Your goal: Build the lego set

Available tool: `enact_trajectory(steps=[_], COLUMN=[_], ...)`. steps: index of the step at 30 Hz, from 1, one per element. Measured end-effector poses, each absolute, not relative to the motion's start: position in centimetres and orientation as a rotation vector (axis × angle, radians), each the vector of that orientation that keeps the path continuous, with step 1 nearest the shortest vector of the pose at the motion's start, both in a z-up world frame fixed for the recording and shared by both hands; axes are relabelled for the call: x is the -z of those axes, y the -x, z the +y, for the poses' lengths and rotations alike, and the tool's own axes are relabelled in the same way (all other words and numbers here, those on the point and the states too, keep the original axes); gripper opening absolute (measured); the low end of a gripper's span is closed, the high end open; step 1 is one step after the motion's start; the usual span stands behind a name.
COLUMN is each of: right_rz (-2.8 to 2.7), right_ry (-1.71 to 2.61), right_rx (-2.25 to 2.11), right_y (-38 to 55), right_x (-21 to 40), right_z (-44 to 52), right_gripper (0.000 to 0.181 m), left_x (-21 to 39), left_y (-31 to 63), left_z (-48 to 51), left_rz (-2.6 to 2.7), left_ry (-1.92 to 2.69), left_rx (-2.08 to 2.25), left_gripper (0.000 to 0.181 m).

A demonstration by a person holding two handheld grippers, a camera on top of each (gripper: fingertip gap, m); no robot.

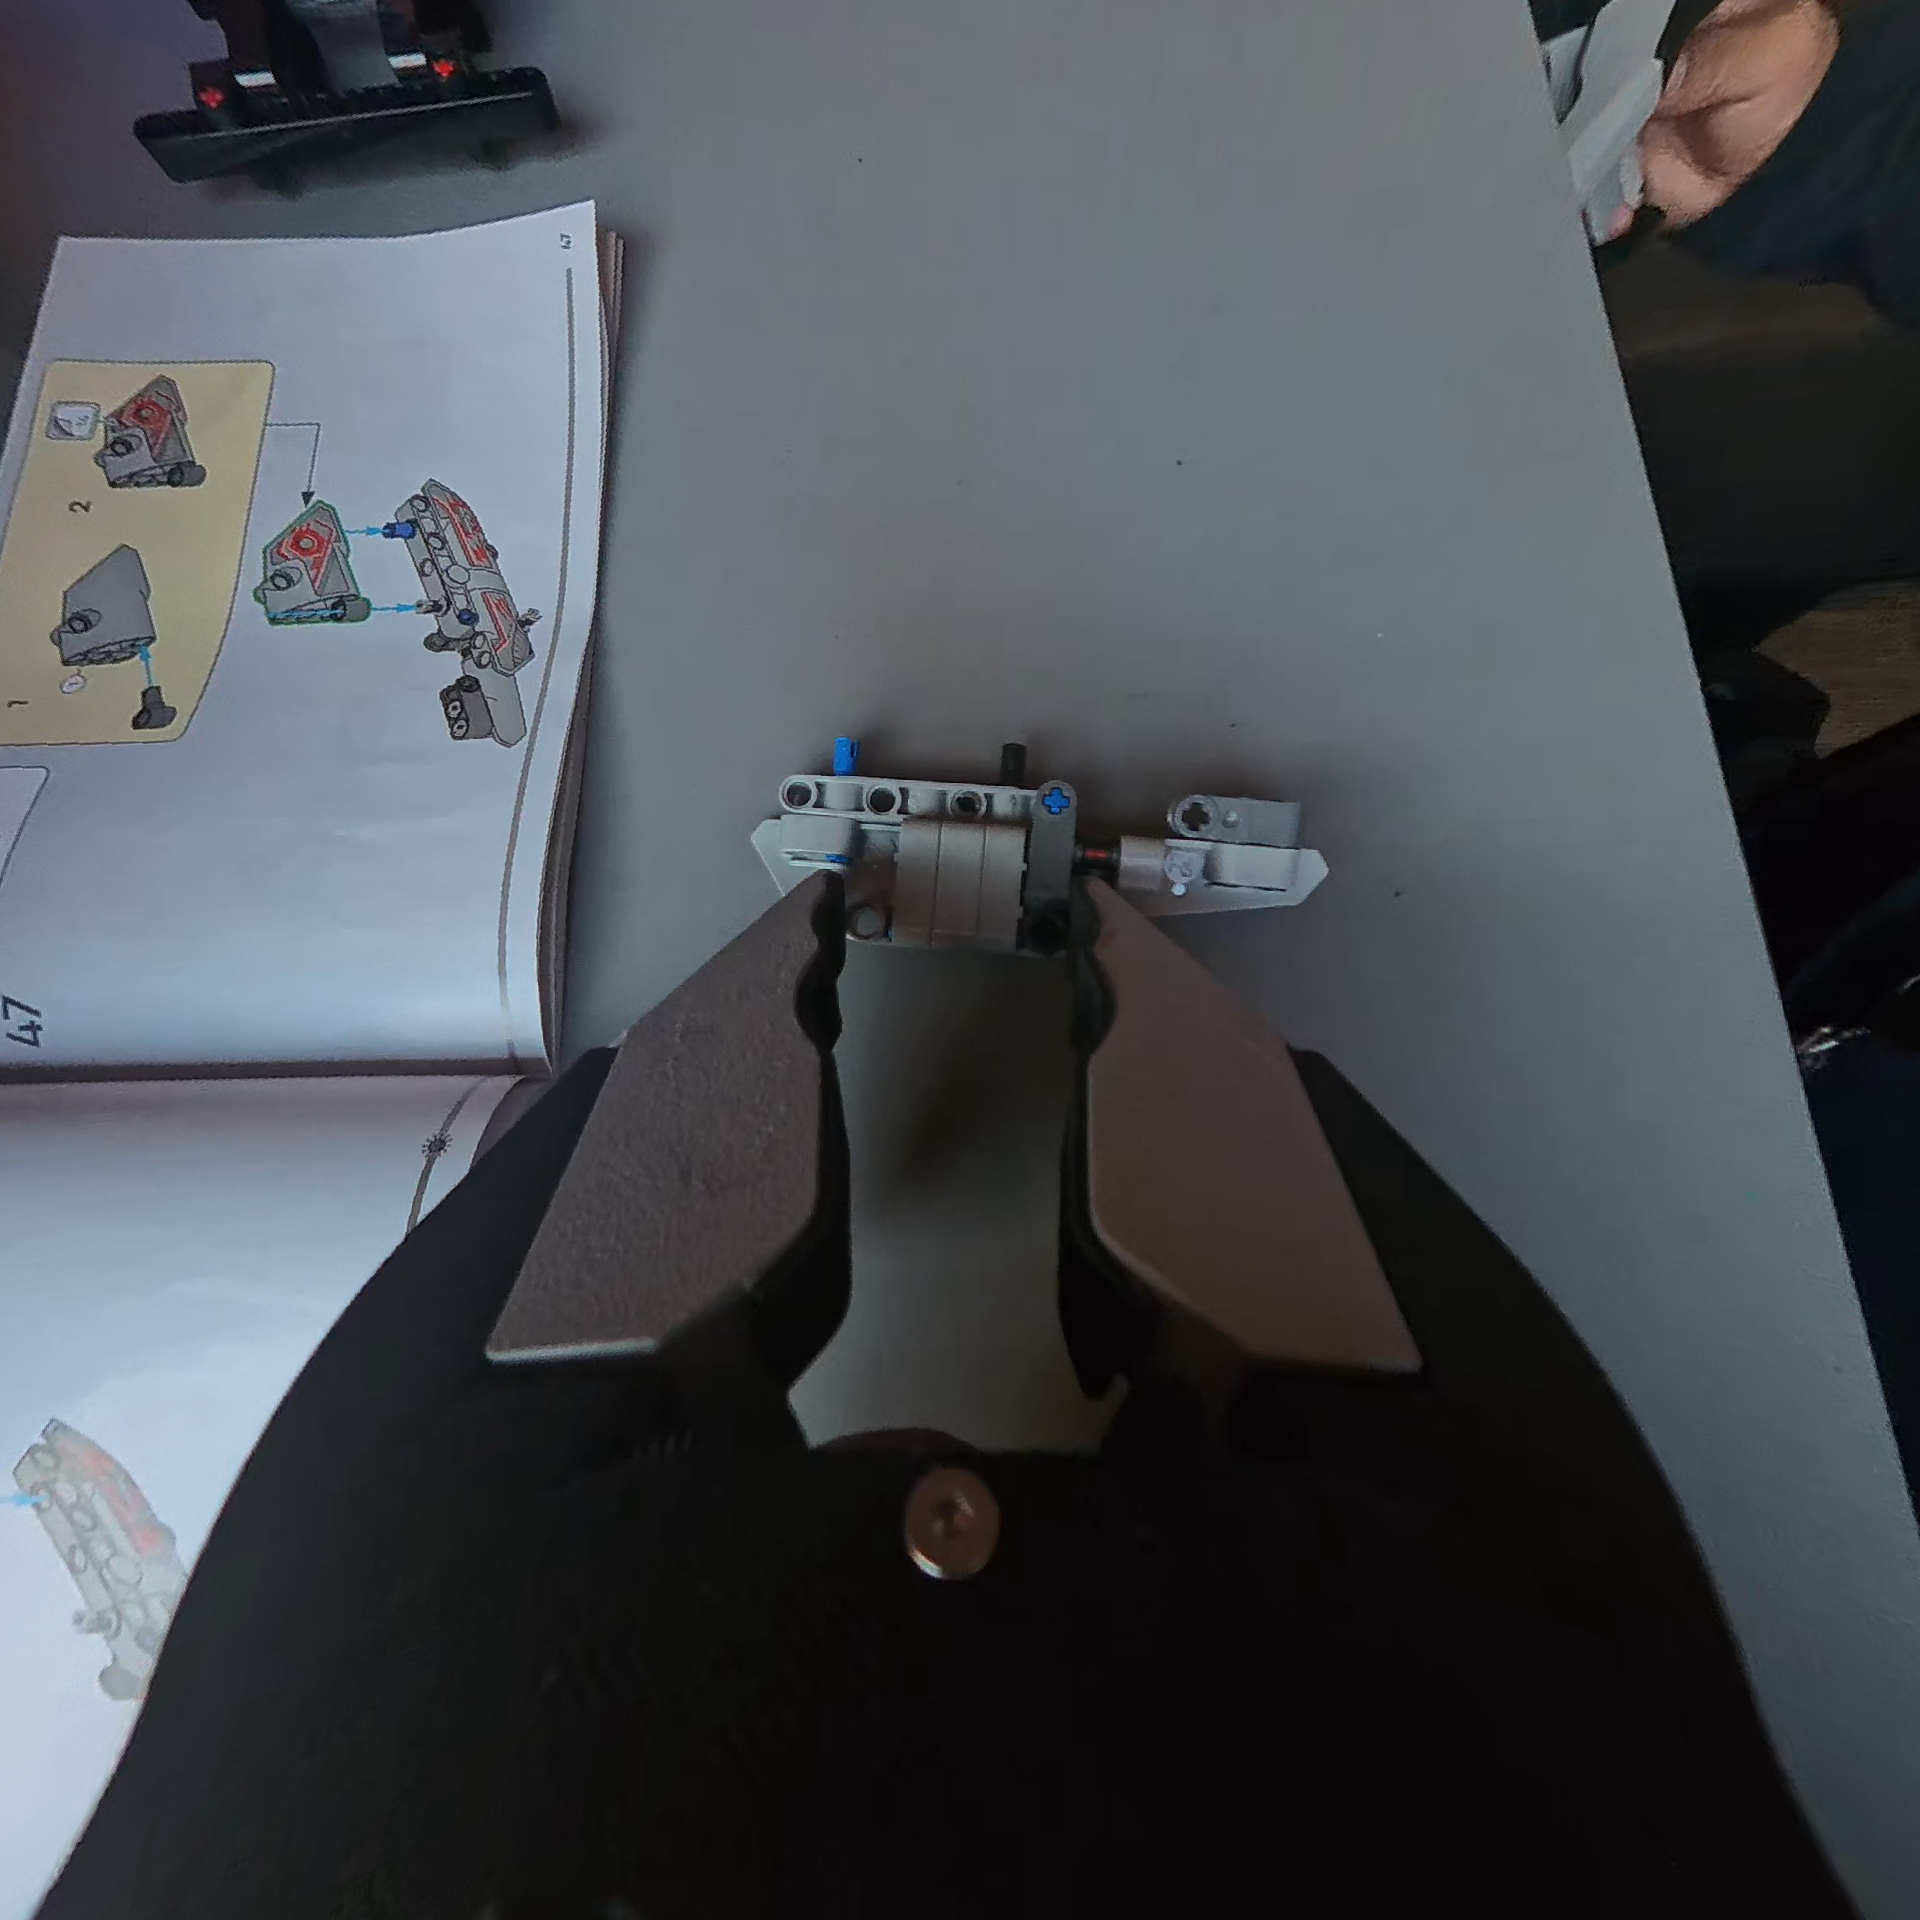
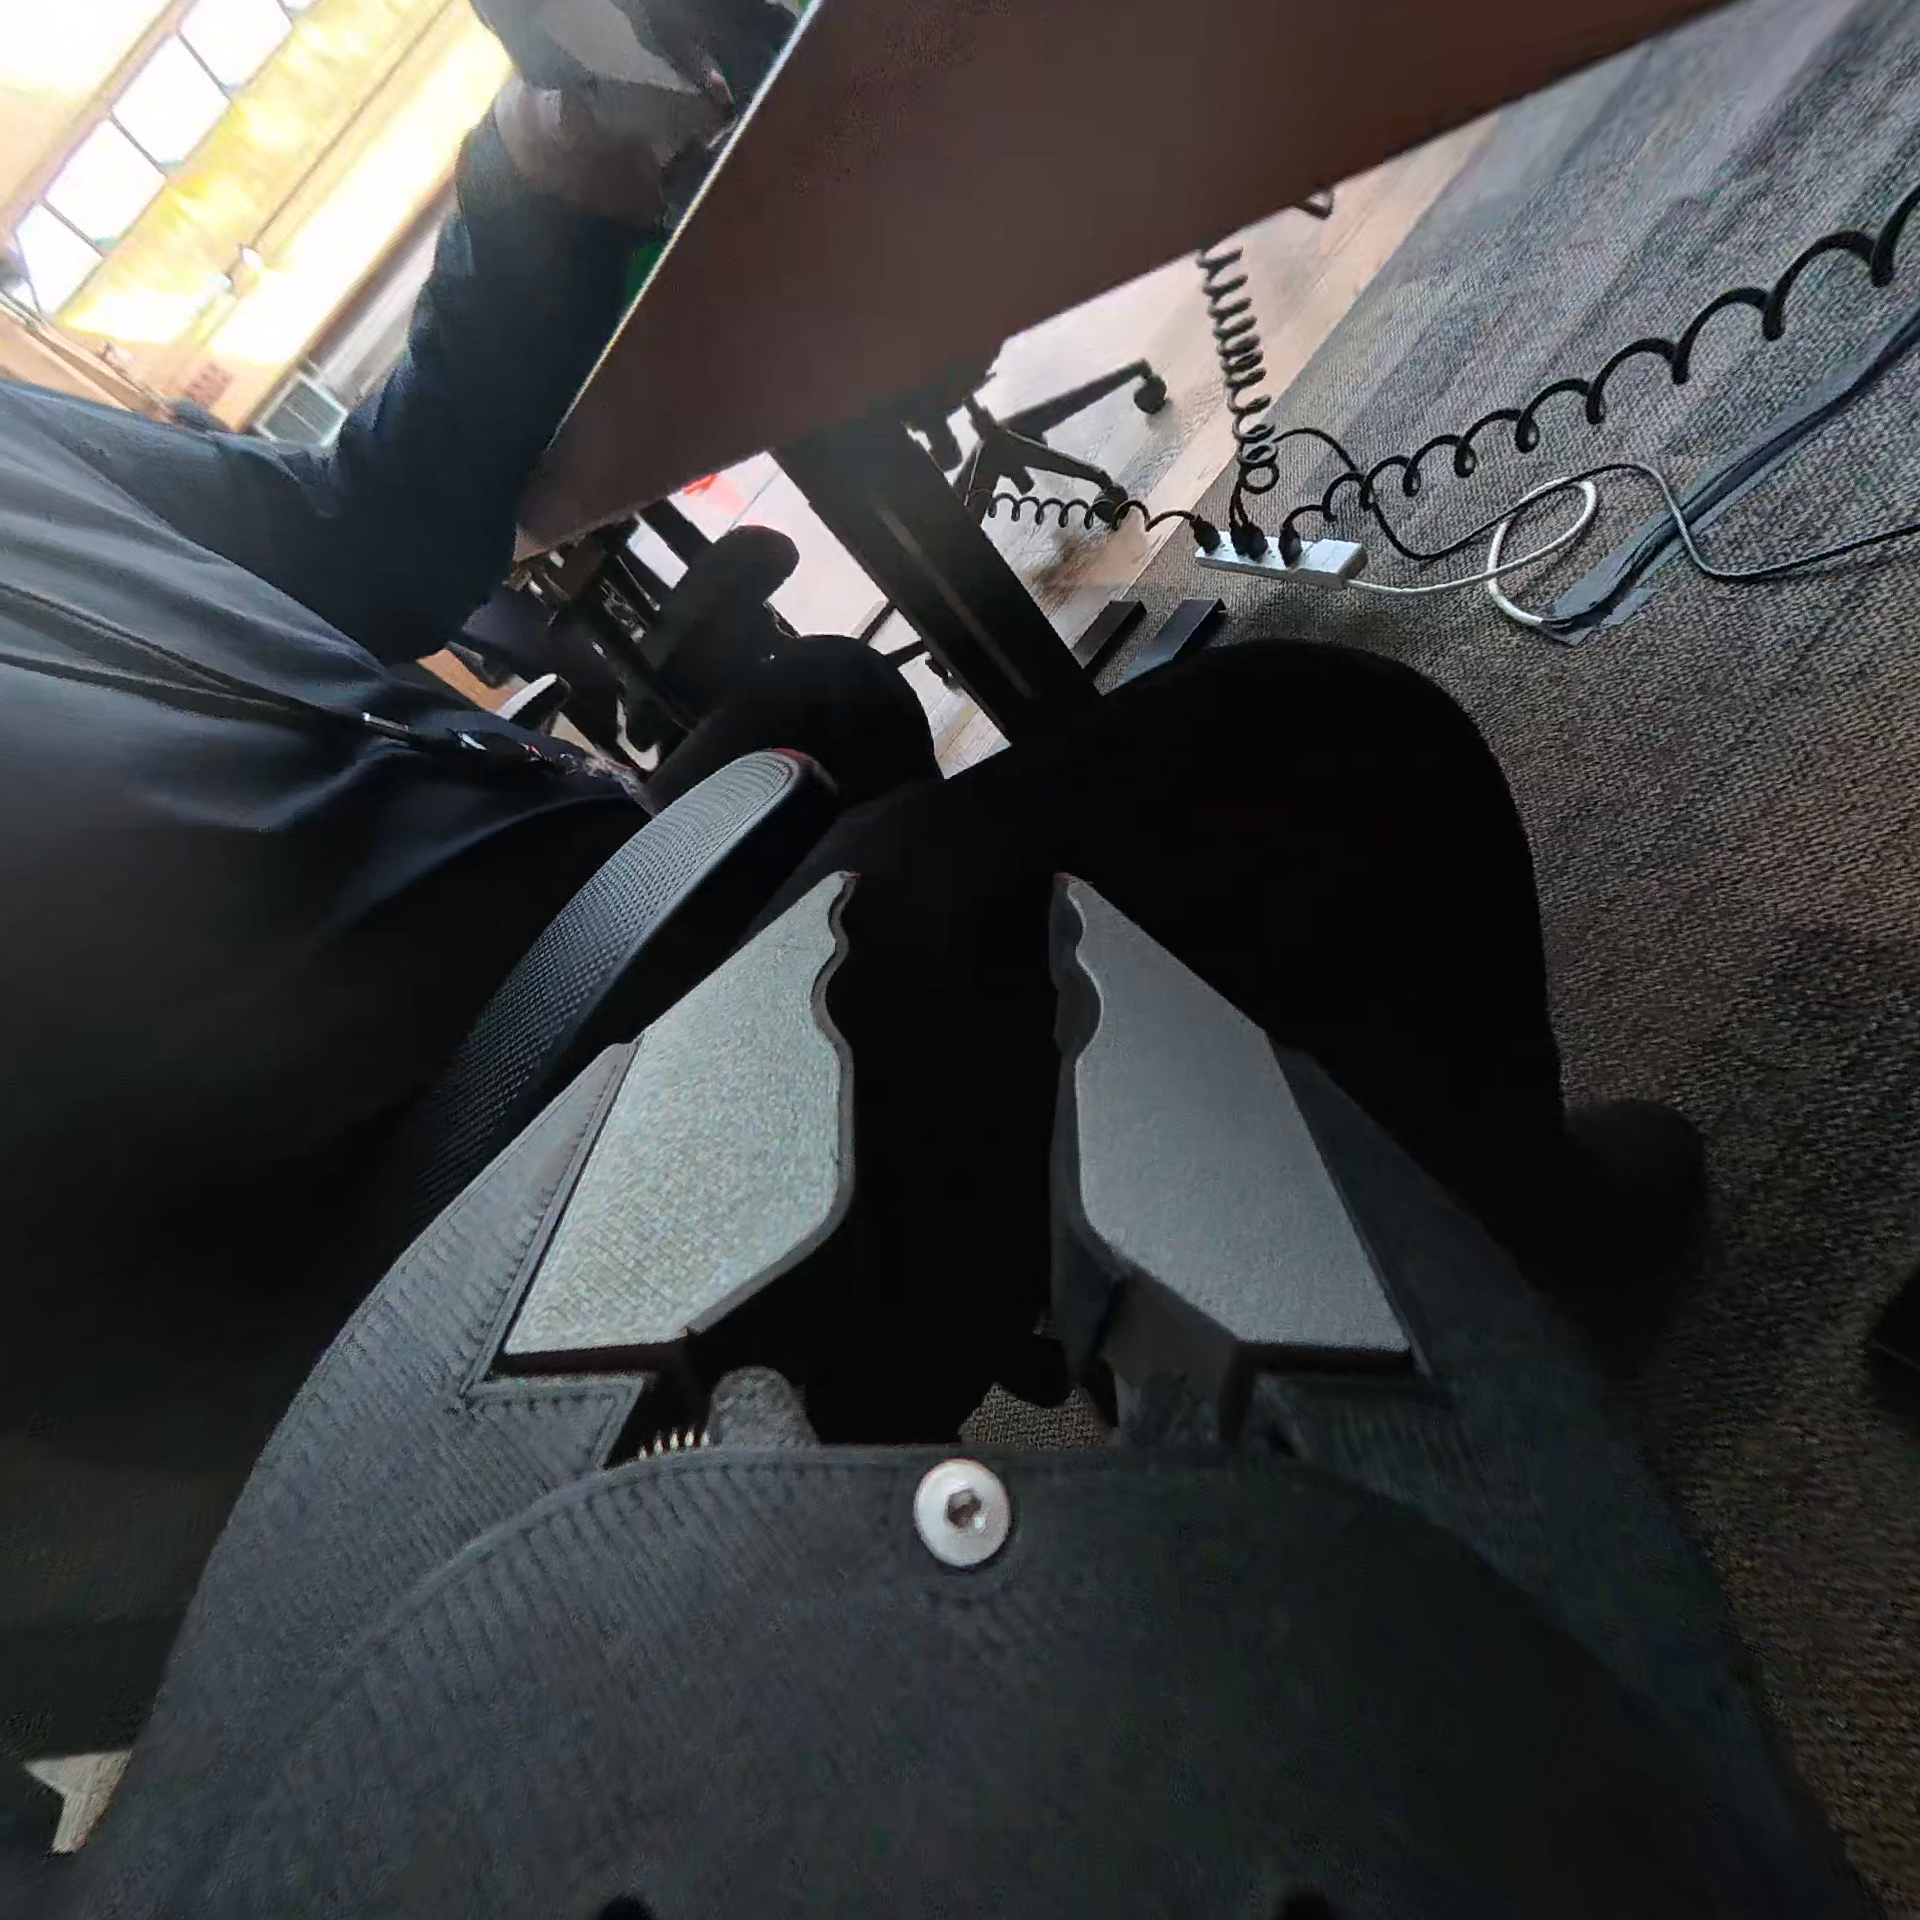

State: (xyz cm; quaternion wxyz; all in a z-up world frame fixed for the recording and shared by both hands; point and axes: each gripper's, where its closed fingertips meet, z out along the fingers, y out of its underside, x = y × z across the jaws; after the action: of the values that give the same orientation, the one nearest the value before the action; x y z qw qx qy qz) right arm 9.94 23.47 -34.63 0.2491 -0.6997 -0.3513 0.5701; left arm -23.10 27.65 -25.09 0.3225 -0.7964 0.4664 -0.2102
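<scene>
A small grey lego assembly (image 1: 956, 862) with blue and black pins and a pale pointed plate sits between the fingers of my left gripper (image 1: 956, 904), just over the grey table (image 1: 1143, 416). The jaws are closed on its middle block, one fingertip on each side. My right gripper (image 2: 951, 904) is open and empty. It hangs below the table's edge and points at a person's dark trouser leg (image 2: 1195, 831) and the carpet. No lego shows in the right wrist view.
An open instruction booklet (image 1: 312, 623) lies on the left of the table. A black lego build (image 1: 343, 94) stands at the far left. A person's hand (image 1: 1725, 114) is at the table's right edge. Under the table are a chair armrest (image 2: 644, 914), a power strip (image 2: 1278, 561) and coiled cables. The gap from one gripper's tips to the other's is roughly 35 cm.
</scene>
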Motion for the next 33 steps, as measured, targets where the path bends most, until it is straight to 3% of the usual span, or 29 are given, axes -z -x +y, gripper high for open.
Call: enact_trajectory(steps=[8,10,15,19,23,28,33], right_rz=[-0.901,-0.914,-1.042,-1.262,-1.532,-2.052,-2.159], right_ry=[1.923,1.941,1.967,1.869,1.707,1.595,1.671], right_rx=[-1.422,-1.403,-1.21,-0.852,-0.901,-0.95,-0.778], right_y=[-13.8,-14.6,-16.5,-15.8,-9.9,-1.5,7.4], right_x=[34.7,35.0,34.9,32.3,30.4,37.5,51.2], right_z=[20.1,18.6,15.4,15.2,13.2,8.7,10.7], right_gripper=[0.037,0.042,0.042,0.05,0.051,0.046,0.029], left_x=[24.8,24.1,21.2,18.4,16.3,19.4,31.0], left_y=[23.1,23.4,24.9,25.7,24.6,19.5,16.9], left_z=[27.5,28.3,27.8,22.9,15.2,4.4,-6.9], left_rz=[1.248,1.188,0.95,0.777,0.67,0.54,0.218], left_ry=[2.077,2.049,2.006,1.947,1.906,1.93,2.081], left_rx=[0.493,0.411,0.269,0.173,0.128,0.253,0.325], left_gripper=[0.041,0.065,0.07,0.071,0.067,0.064,0.053])
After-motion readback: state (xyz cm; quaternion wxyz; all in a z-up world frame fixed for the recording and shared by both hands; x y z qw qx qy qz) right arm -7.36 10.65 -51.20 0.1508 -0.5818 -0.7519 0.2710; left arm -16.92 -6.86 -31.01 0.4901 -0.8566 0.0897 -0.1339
